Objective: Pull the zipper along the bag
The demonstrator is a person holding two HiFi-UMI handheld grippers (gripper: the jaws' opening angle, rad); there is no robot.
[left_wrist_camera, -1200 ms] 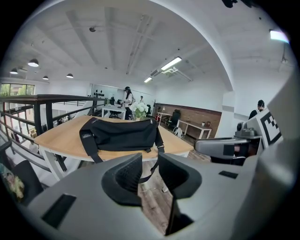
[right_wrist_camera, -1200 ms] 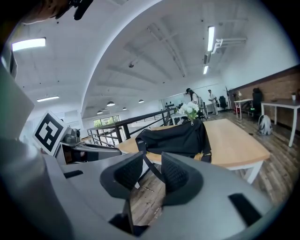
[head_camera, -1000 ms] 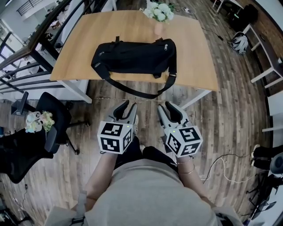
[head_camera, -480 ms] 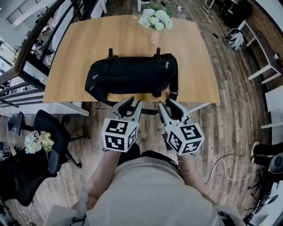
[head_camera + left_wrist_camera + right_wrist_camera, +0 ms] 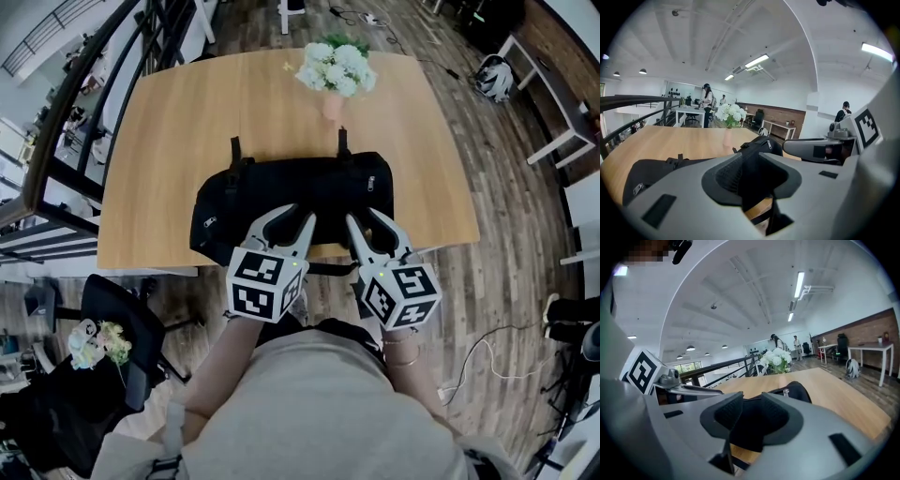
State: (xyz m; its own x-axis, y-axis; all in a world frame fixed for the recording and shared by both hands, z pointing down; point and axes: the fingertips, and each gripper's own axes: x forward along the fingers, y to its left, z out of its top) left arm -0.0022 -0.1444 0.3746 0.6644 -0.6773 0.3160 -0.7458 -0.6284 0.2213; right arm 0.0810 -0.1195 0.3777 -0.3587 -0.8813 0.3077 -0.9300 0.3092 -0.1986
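Nearest, the left gripper (image 5: 293, 217) and the right gripper (image 5: 365, 219) are held side by side in front of the person's torso, just over the near edge of the table (image 5: 159, 150). In each gripper view the jaws are seen spread apart and released. The black bag (image 5: 300, 192) is framed in the gap beyond the pads, and whether any fingertip touches it cannot be told.

The bag is laid lengthwise along the near edge of the wooden table, about midway between its left and right corners. Its strap (image 5: 328, 269) is seen hanging just below that edge. A small metal zipper pull (image 5: 786, 392) is visible on top of the bag toward its right end, and another pull (image 5: 208, 223) is seen low on its left end.

Beyond the bag, near the far edge, a vase of white flowers (image 5: 336, 70) is stood upright, apart from the bag.
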